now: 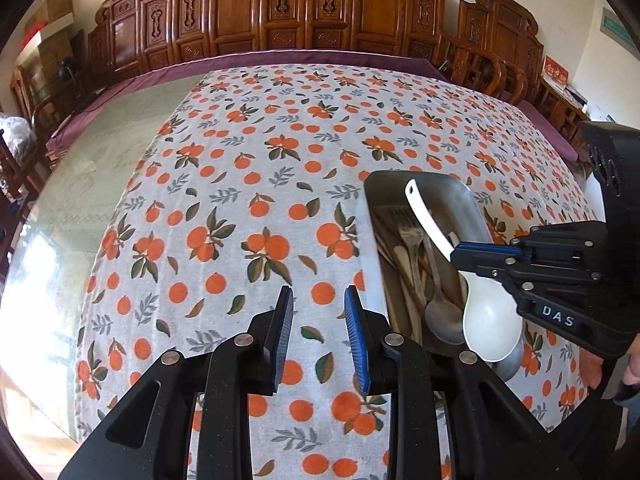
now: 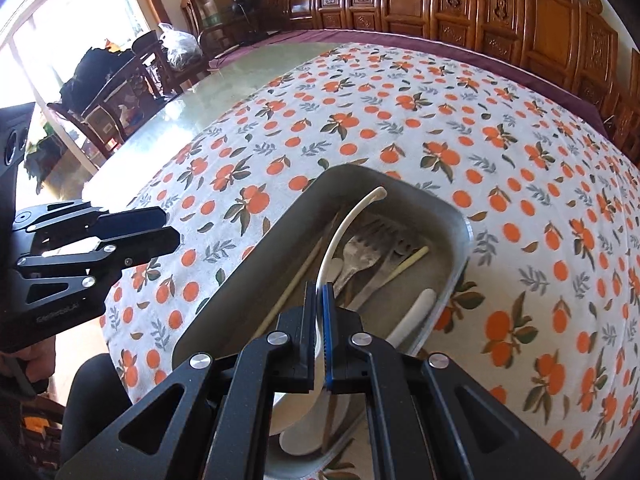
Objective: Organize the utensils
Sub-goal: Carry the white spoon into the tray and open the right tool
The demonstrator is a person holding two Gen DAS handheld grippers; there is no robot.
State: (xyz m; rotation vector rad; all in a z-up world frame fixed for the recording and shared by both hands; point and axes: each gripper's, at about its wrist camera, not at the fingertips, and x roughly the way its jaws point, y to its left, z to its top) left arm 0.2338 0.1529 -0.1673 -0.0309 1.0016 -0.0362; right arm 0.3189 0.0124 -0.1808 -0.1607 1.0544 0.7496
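- A long table (image 1: 120, 168) fills both views, its bare glossy top showing on the left beyond a white tablecloth (image 1: 248, 184) printed with oranges and green leaves; a purple edge runs along the far side.
- Behind the table stands a row of carved wooden chair backs (image 1: 304, 8), with cardboard boxes (image 1: 52, 20) stacked in the far left corner of the room.
- A metal tray (image 2: 448, 208), rectangular with rounded corners, sits on the tablecloth near the front edge, to the right of the left gripper and directly under the right gripper.
- The right gripper (image 2: 319, 300) hangs over the tray, angled steeply down, its jaws clamped together on the handle of a white ladle (image 1: 490, 320).
- The white ladle is lifted above the other utensils: its bowl hangs low at the near end of the tray, and its curved handle arcs up and away past the pads, ending in a tip with a hole over the far part of the tray.
- The left gripper (image 1: 318, 320) hovers over bare tablecloth just left of the tray, jaws apart with nothing between the blue pads.
- Inside the tray lie metal forks (image 2: 372, 248), a metal spoon (image 1: 442, 320), pale chopsticks (image 2: 404, 266) and a white handle (image 2: 420, 300), all lengthwise and partly overlapping.
- A sliver of a person's hand (image 1: 634, 360) shows at the right edge of the left wrist view, behind the right gripper's body.
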